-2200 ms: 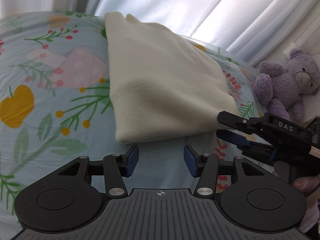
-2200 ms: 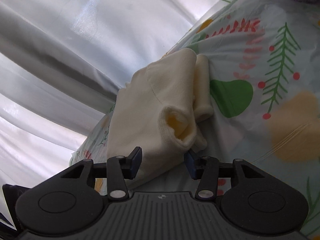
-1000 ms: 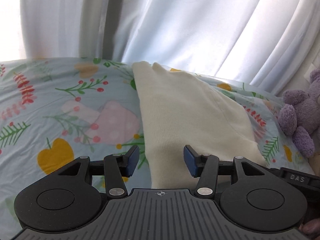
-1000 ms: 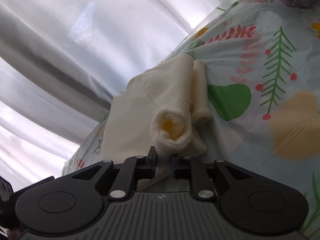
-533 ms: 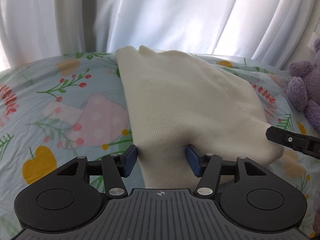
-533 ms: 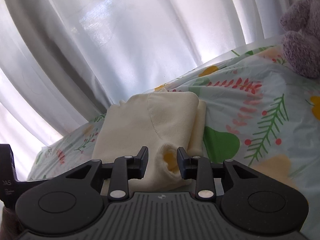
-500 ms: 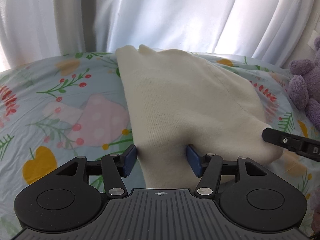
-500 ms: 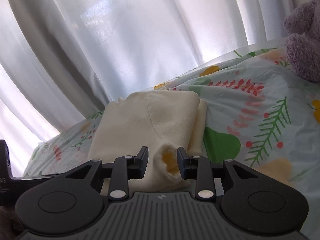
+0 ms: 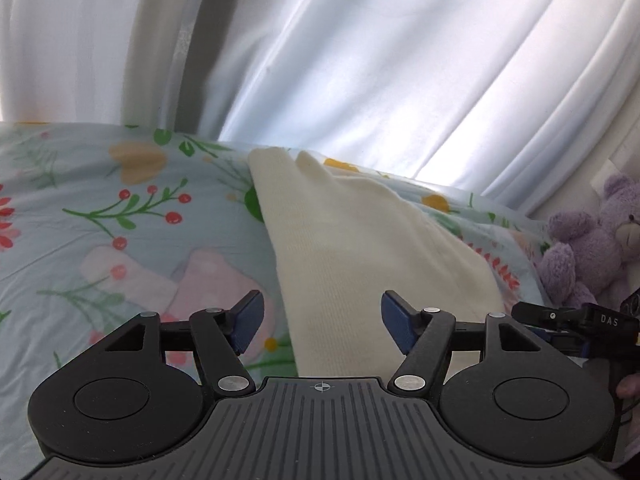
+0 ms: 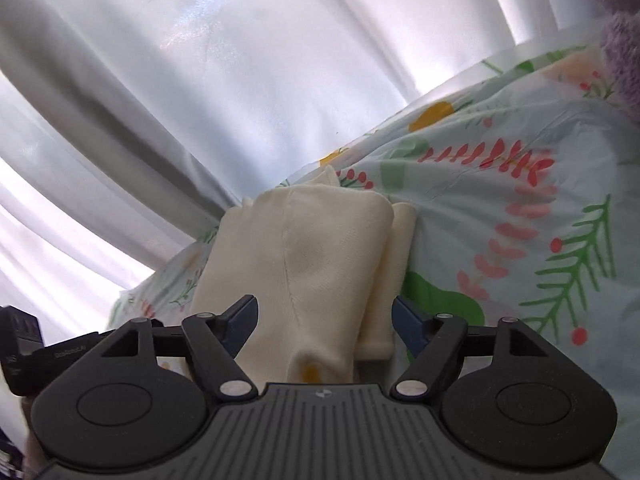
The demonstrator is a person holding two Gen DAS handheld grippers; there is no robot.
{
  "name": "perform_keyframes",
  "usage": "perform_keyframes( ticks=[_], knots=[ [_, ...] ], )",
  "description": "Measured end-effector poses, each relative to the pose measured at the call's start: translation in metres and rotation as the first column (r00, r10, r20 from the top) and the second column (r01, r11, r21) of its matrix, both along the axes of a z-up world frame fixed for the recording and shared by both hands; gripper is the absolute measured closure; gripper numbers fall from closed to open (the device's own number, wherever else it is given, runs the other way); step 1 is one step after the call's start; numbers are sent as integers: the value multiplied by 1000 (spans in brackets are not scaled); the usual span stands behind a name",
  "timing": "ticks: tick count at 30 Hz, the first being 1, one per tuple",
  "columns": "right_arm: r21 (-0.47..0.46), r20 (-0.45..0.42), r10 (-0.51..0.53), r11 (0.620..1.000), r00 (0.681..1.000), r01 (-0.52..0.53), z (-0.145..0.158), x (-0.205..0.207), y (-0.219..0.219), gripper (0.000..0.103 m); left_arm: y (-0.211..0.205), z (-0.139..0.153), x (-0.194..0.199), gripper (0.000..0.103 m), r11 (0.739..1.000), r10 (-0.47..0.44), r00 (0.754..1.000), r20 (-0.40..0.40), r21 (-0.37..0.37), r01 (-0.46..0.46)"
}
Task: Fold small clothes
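While the cream knit garment is lying doubled over on the floral bedsheet, the left gripper and right gripper are both hanging over its near edge with jaws apart, gripping nothing. Judging by the layers, one fold looks done; tidying or another fold seems left.

One folded cream garment lies on one floral bedsheet. One purple teddy bear sits at the sheet's right edge. Two grippers are present: left gripper and right gripper, each with two blue-padded fingers.
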State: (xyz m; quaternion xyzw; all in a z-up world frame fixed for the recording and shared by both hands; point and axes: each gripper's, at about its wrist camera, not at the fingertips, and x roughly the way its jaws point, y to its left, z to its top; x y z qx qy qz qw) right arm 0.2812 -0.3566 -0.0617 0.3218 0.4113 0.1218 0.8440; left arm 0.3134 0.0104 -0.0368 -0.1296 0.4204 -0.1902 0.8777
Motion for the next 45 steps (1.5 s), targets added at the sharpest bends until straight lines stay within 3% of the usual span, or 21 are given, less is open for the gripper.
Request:
perform_keyframes(
  ticks=[4,9,12,14,17,22,29,33,35,37,39,41,45],
  knots=[
    [67,-77,18,998,997,-13,-24,32,-11,29,0,-22,23,39,996,-37,995,-93,-80,29],
    [209,-63,64,977,996,-49,-41,48,-16,31,7,-39,39,41,974,-29,985,-168,-225,-10],
    [239,-64,80,969,995,-63,-47,60,-11,42,6,-48,47,42,968,-31,980,-196,-251,-20],
    [230,-54,83,971,995,-69,-47,64,-8,48,6,-51,50,49,965,-32,979,-203,-260,-22],
    [220,-71,94,973,993,-77,-49,68,-3,62,5,-53,50,60,964,-13,979,-202,-263,-41],
    [168,-41,78,983,996,-70,-32,60,13,73,-1,-30,35,68,978,-11,993,-121,-208,-14],
    [137,36,160,977,986,-164,13,43,61,76,31,27,-7,68,983,21,998,-51,-182,-30],
    [161,57,236,957,970,-242,18,27,99,76,65,40,-42,66,993,84,995,-46,-81,-87],
    [121,50,274,953,960,-278,15,18,118,75,72,34,-53,62,994,111,993,-46,-4,-112],
    [0,15,282,959,959,-282,14,9,136,73,77,24,-62,63,982,163,985,-48,109,-157],
    [-170,-2,233,958,972,-230,18,-4,143,69,80,22,-77,65,956,203,979,15,213,-201],
    [-321,76,215,930,974,-180,34,-22,148,68,85,25,-91,62,955,211,976,58,202,-218],
    [-424,170,304,881,937,-209,62,-35,174,68,80,21,-93,54,974,194,980,43,113,-198]
  ],
)
